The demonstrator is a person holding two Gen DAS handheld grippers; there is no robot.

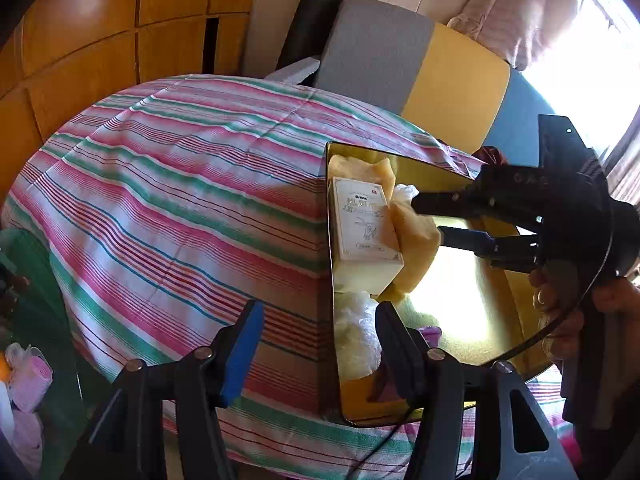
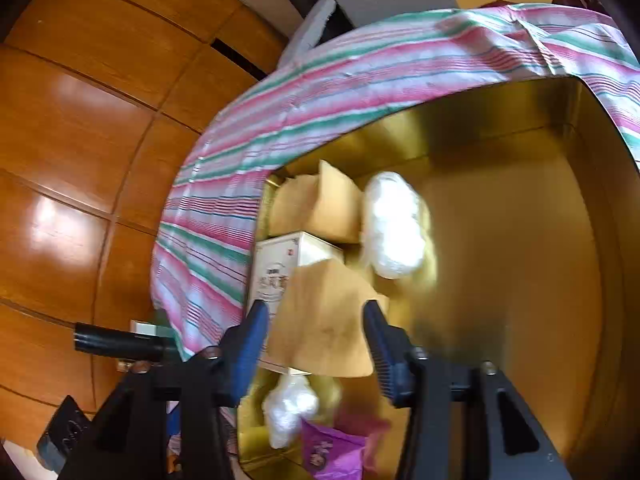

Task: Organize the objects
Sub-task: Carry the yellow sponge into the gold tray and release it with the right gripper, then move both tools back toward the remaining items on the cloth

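A gold tin box (image 1: 404, 410) stands open on the striped tablecloth (image 1: 192, 208). Inside lie a white printed carton (image 1: 364, 220), tan paper packets (image 1: 414, 240) and white plastic-wrapped bundles (image 1: 356, 336). My right gripper (image 1: 426, 216) reaches into the box from the right, jaws apart around a tan packet. In the right wrist view that packet (image 2: 320, 320) sits between the open fingers (image 2: 316, 344), with the carton (image 2: 276, 264), a white bundle (image 2: 394, 224) and a purple packet (image 2: 332, 450) around it. My left gripper (image 1: 316, 344) is open and empty at the box's near left edge.
The tin's gold wall (image 2: 560, 240) rises to the right. Wooden cabinet doors (image 1: 100, 40) stand behind the table. A grey and yellow chair back (image 1: 416, 68) is at the far side. Bags (image 1: 28, 372) lie on the floor at the left.
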